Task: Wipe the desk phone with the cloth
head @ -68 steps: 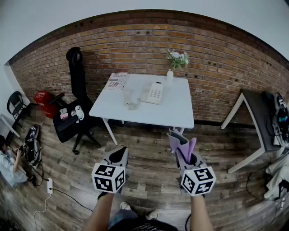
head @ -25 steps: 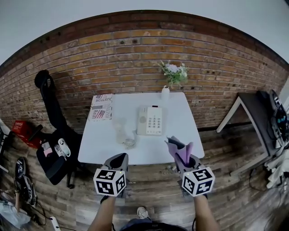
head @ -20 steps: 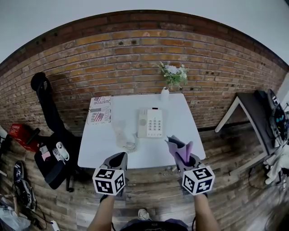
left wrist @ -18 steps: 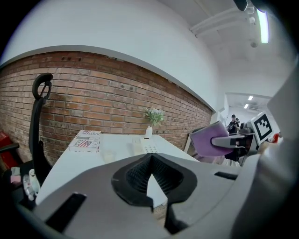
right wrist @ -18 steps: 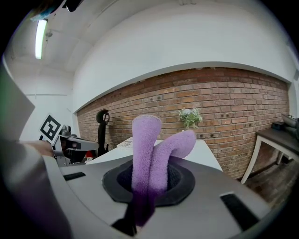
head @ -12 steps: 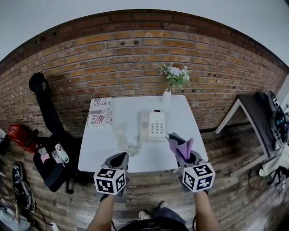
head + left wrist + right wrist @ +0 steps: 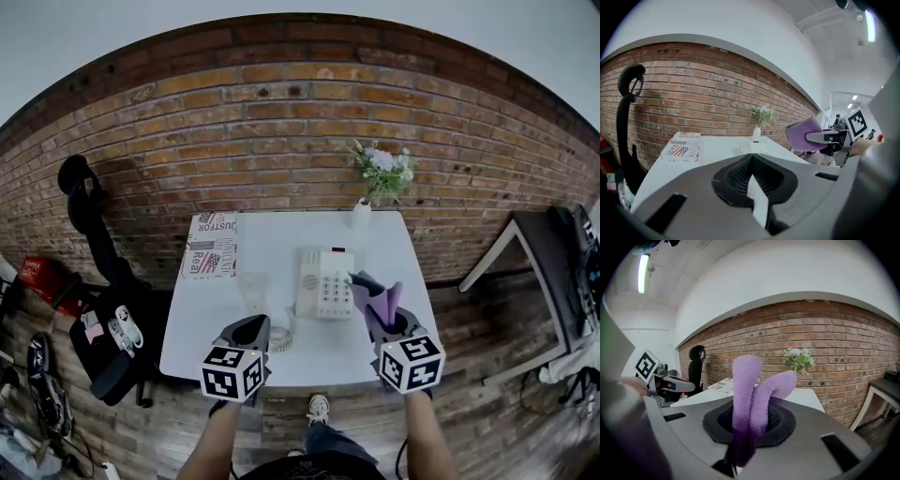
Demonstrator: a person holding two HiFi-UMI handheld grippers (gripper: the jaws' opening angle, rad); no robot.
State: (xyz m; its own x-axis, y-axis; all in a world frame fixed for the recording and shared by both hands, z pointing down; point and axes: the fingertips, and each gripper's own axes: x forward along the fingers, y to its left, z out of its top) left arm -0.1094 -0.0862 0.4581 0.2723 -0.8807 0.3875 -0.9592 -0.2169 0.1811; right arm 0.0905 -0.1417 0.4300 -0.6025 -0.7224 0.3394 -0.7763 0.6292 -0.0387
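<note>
Desk phone (image 7: 324, 281) is sitting mid-bench, keypad up, with what looks like its handset (image 7: 252, 292) lying off to its left on the white bench (image 7: 281, 234), and the person is closing in! A couple of seconds back that bench was well away across the floor; now both grippers are hanging over its near edge. Right gripper (image 7: 380, 323) is clamping the purple cloth (image 7: 379, 302), two fluffy folds standing up out of its jaws, and the cloth is now showing just beside the phone's right edge. Left gripper (image 7: 249, 330) is riding along, jaws drawn together on nothing. So the approach is looking nearly done; wiping is not yet starting, and lowering the cloth onto the phone seems next.
</note>
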